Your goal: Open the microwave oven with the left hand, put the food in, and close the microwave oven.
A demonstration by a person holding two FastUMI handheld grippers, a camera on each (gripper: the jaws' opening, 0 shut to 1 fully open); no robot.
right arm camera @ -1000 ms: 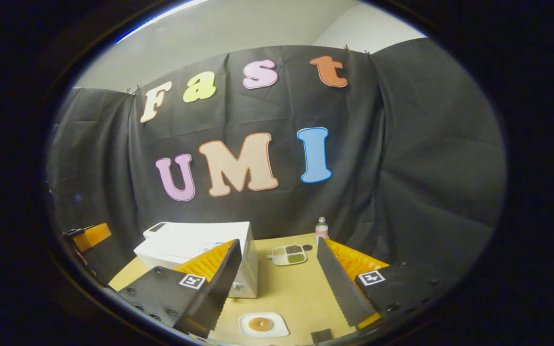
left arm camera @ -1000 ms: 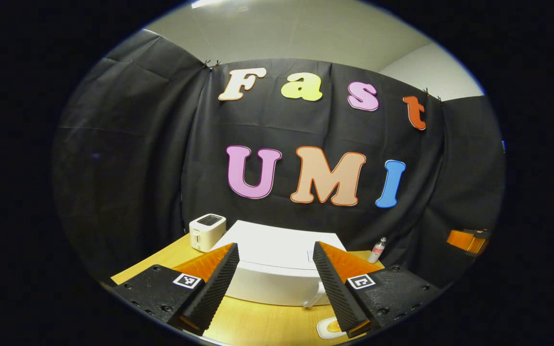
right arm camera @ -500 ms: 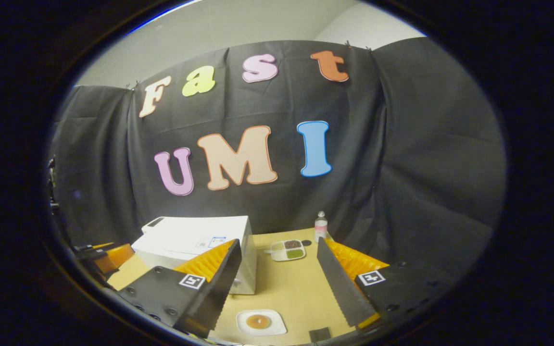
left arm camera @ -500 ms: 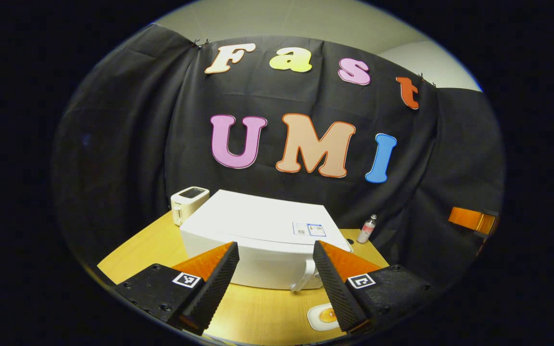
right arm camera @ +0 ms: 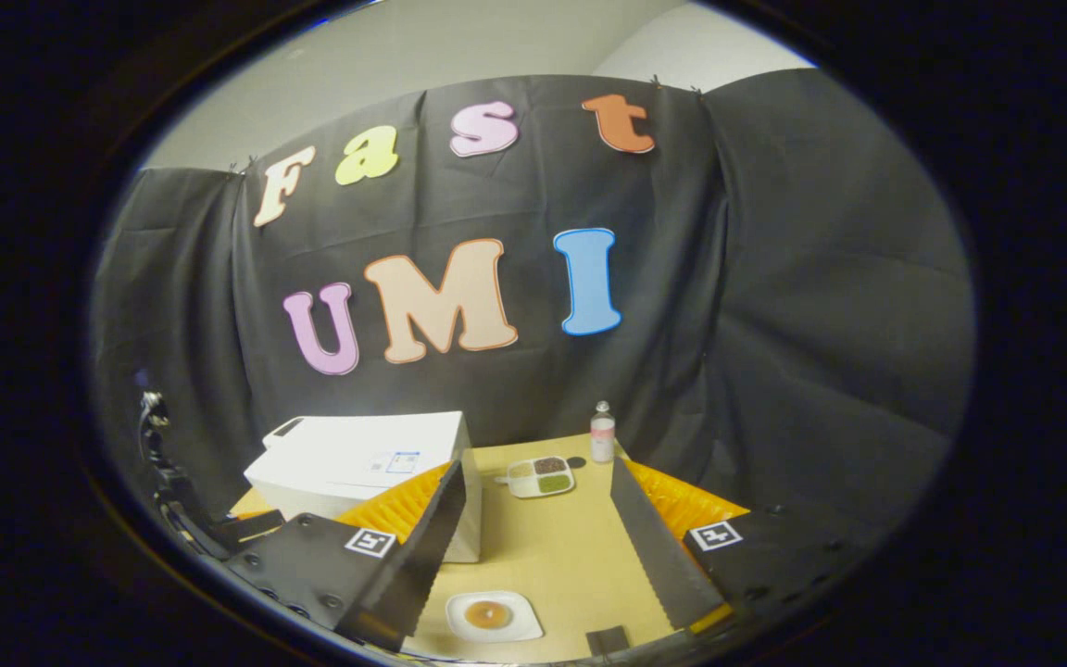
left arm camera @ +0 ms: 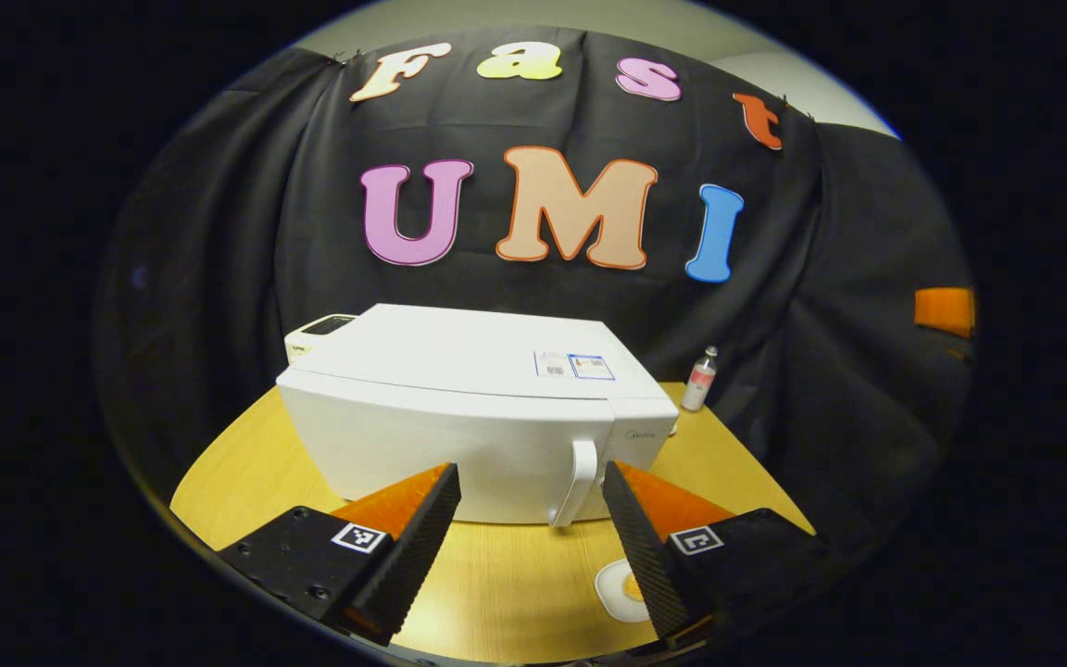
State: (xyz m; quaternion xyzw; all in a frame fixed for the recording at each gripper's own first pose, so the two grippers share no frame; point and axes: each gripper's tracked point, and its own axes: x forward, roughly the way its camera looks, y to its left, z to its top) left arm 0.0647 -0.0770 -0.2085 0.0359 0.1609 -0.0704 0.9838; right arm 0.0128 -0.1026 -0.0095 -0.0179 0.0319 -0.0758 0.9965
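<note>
A white microwave oven point(left arm camera: 459, 417) stands on the wooden table point(left arm camera: 506, 574), door shut, with its white handle point(left arm camera: 575, 482) at the front right. My left gripper point(left arm camera: 531, 537) is open just in front of that handle, not touching it. A small white plate with round orange-brown food point(right arm camera: 493, 616) lies on the table ahead of my right gripper point(right arm camera: 538, 565), which is open and empty. The same plate point(left arm camera: 621, 591) peeks out beside the left gripper's right finger. In the right gripper view the microwave point(right arm camera: 367, 463) sits to the left.
A white toaster point(left arm camera: 319, 327) stands behind the microwave at the left. A small bottle point(right arm camera: 601, 434) and a divided tray of grains point(right arm camera: 541, 476) sit at the table's back. A small dark square point(right arm camera: 608, 639) lies near the front edge.
The left gripper has come down and closer to the microwave, so the front and handle now show between its fingers. The right gripper has shifted slightly; both stay open.
</note>
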